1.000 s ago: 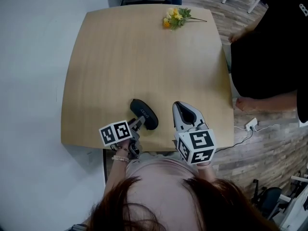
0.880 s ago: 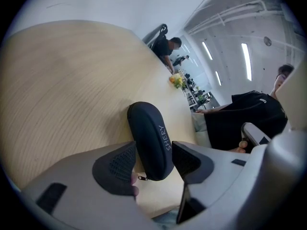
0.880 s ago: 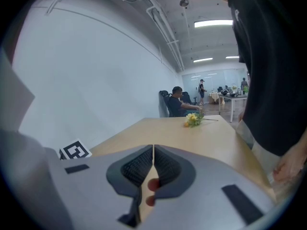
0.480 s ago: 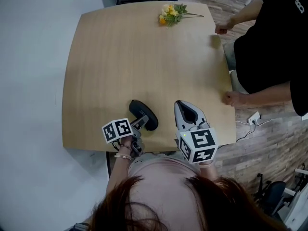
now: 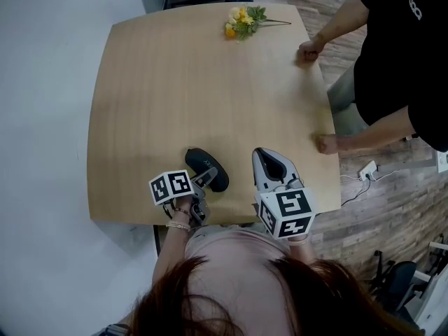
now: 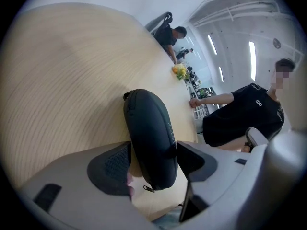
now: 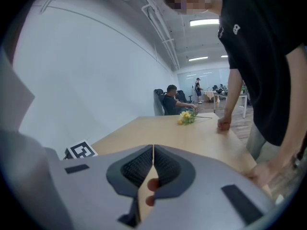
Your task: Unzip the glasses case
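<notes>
The black glasses case (image 5: 207,169) lies flat on the wooden table (image 5: 175,89) near its front edge. In the left gripper view the case (image 6: 146,123) is zipped, with its zipper pull (image 6: 148,189) at the near end. My left gripper (image 5: 202,181) straddles that near end. Its jaws have just been opening, and a strip of table shows between the left pad (image 6: 112,162) and the case, so the left gripper (image 6: 152,152) is open. My right gripper (image 5: 260,154) rests to the right of the case, apart from it. In its own view the right gripper (image 7: 153,148) is shut on nothing.
A small bunch of yellow flowers (image 5: 241,21) lies at the table's far edge. A person in black stands at the right and leans on the table with one fist (image 5: 306,51) and another hand (image 5: 325,143). A power strip (image 5: 366,170) lies on the floor.
The person in black has leaned in, and both hands now rest on the table's right edge. My left gripper has edged slightly forward around the case. My right gripper has stayed put.
</notes>
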A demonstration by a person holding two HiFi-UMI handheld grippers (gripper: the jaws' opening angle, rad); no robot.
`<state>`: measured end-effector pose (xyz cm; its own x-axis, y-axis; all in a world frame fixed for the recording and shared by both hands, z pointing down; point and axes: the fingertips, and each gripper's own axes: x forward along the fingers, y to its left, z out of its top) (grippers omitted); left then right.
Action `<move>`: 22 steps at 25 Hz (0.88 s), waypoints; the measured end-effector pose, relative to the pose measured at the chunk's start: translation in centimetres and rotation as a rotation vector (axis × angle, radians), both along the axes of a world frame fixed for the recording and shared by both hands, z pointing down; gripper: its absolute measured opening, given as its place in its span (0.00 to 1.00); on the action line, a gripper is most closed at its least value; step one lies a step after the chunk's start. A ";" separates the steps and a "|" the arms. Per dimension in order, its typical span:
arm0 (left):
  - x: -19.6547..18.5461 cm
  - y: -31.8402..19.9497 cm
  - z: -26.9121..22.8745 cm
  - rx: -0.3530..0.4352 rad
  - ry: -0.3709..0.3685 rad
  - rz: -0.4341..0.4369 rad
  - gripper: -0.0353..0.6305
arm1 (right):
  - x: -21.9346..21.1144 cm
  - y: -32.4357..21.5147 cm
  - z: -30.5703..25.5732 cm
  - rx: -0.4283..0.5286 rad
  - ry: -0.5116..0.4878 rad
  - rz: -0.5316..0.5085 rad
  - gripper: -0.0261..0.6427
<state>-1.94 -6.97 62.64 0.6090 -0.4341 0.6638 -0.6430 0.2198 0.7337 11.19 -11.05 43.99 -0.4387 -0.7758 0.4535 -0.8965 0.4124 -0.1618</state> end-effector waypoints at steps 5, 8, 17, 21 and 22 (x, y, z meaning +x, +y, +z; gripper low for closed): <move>0.7 -0.7 0.0 -0.014 -0.013 0.027 0.47 | 0.2 -0.2 0.3 -0.011 -0.001 0.008 0.06; 0.9 -1.0 0.0 -0.017 -0.027 0.040 0.47 | 0.3 -0.3 0.4 -0.013 -0.003 0.015 0.06; 1.5 -1.4 0.3 -0.052 -0.021 0.053 0.47 | 0.6 -0.3 0.6 -0.016 -0.014 0.026 0.06; 1.8 -1.6 0.4 -0.077 -0.021 0.058 0.47 | 0.8 -0.4 0.6 -0.018 -0.021 0.025 0.06; 1.9 -1.6 0.5 -0.082 -0.022 0.060 0.47 | 0.8 -0.4 0.6 -0.019 -0.023 0.024 0.06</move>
